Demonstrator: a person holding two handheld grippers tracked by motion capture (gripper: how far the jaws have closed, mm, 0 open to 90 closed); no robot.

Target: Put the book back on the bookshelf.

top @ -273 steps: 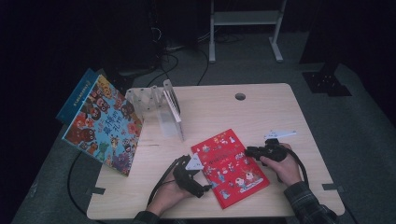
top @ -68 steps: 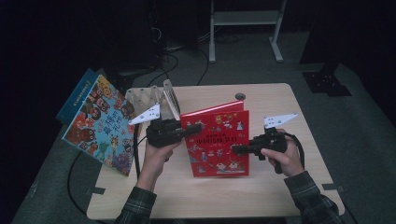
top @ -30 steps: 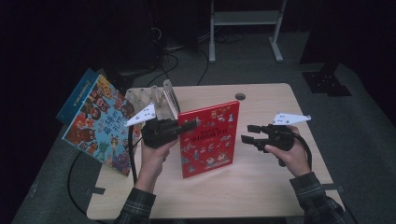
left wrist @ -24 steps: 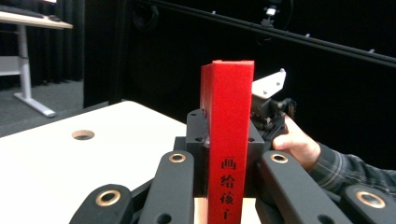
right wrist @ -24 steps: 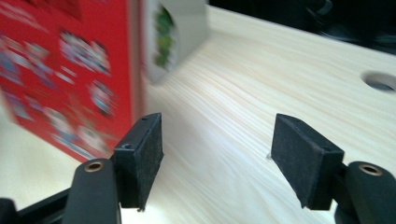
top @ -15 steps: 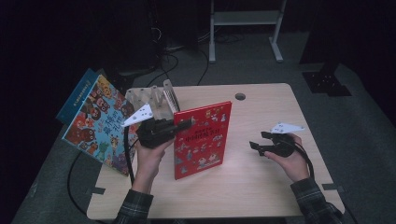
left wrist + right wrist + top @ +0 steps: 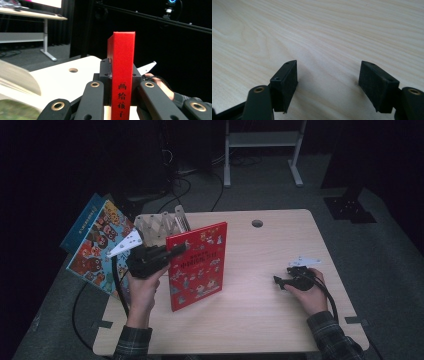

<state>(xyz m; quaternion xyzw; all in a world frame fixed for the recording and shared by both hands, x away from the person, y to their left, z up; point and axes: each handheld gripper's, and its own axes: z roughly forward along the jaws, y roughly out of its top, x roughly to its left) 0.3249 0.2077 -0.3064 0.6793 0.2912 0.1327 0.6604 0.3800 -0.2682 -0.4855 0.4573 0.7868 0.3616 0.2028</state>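
Holding upright near the left-middle of the table (image 7: 260, 270), the red book (image 7: 196, 265) stands with its lower edge at or just above the wood; we cannot tell which. Its spine faces the left gripper (image 7: 172, 252), whose jaws are clamped on it from either side, as the left gripper view shows: red spine (image 7: 122, 75) between the two black pads.

We judge it a thin, stiff-covered picture book: light, rigid enough to stay flat when pinched at one edge, with a glossy cover that may slip. The spine looks the best hold, being thickest and keeping the pages shut. A grip high on the spine could let the bottom swing.

Just behind the book stands a pale wooden rack (image 7: 160, 225), and left of that a larger picture book (image 7: 97, 247) leans over the table's left edge.

Well apart to the right, the right gripper (image 7: 280, 281) rests low on the table, jaws spread wide, holding nothing; bare wood lies between them.
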